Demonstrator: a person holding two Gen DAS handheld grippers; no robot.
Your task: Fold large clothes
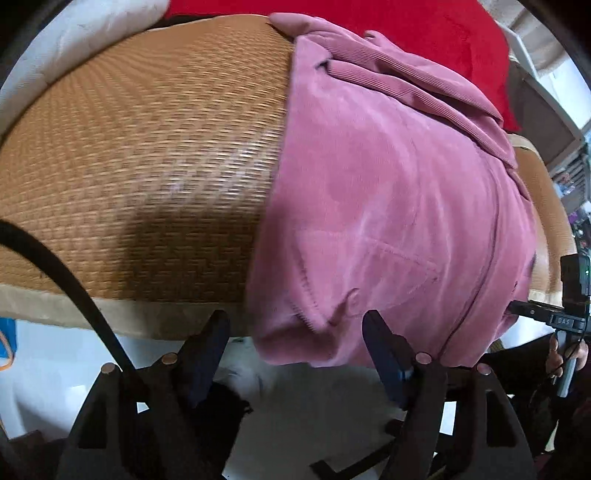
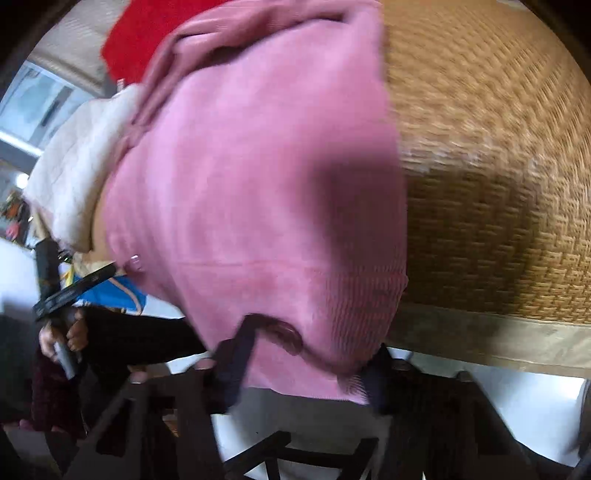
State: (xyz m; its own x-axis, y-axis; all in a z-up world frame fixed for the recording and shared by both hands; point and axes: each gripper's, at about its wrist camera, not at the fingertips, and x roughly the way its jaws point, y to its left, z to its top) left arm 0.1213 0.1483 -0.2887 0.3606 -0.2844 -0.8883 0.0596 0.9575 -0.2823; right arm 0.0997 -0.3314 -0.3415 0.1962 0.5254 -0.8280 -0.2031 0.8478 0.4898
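Woven rattan matting [image 1: 147,155] covered the bed, where a pink garment [image 1: 388,206] lay with its hem hanging over the near edge. Left claw [image 1: 295,332] stood wide at that hem's corner; right claw [image 2: 306,354] pinched the hem.

A dusty pink garment [image 1: 388,192] with fine corduroy-like ribbing lies on a golden-brown mat [image 1: 147,155] woven in a herringbone pattern, edged with a plain tan border. Behind them sits a bright red cloth [image 1: 424,33] and a cream quilted cloth [image 2: 77,173]. The fingers [image 1: 214,339] of both grippers are black. A blue patch [image 2: 110,291] shows below the bed edge.
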